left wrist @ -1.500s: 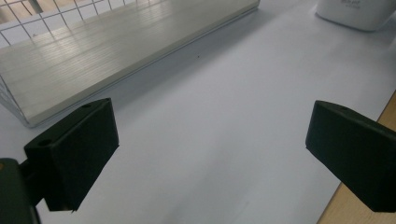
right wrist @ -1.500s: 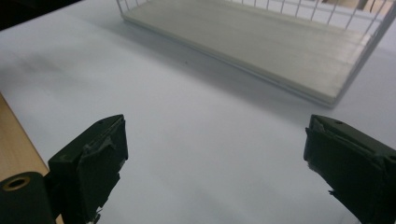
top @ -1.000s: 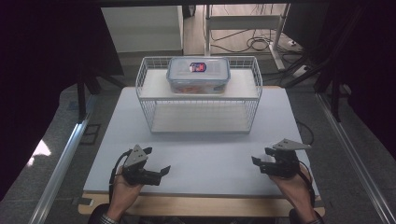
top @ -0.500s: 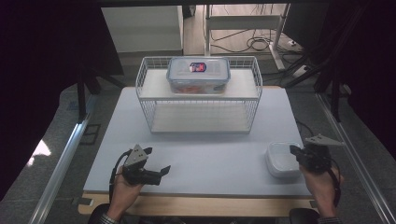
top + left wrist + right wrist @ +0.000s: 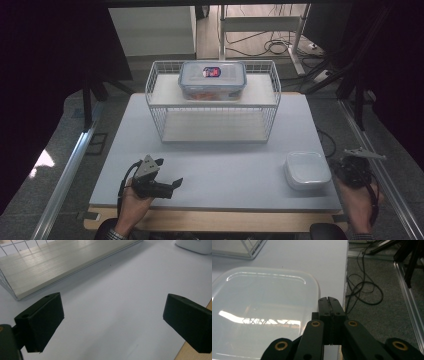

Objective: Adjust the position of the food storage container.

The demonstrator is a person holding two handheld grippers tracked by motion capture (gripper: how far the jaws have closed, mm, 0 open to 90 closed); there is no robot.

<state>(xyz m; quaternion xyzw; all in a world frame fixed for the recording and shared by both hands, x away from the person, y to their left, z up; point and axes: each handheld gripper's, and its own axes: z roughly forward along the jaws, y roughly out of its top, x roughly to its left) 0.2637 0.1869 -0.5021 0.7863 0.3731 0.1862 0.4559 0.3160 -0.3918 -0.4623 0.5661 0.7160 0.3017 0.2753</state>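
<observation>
A white lidded container [image 5: 307,170] sits on the white table [image 5: 225,160] near its right edge. My right gripper [image 5: 350,164] hangs just right of it, past the table's edge. In the right gripper view its jaws [image 5: 330,301] are pressed together with nothing between them, and the container [image 5: 262,315] lies close on their left. My left gripper [image 5: 170,171] rests low over the table's front left; its jaws [image 5: 112,322] stand wide open over bare table.
A white wire rack [image 5: 212,107] with two wooden shelves stands at the back middle. A clear lidded box [image 5: 212,80] with a red label sits on its top shelf. Cables [image 5: 364,293] lie on the grey floor to the right of the table.
My right gripper has moved right, off the table's edge, and its jaws have closed. The white container now shows where the gripper was. The left gripper has stayed put.
</observation>
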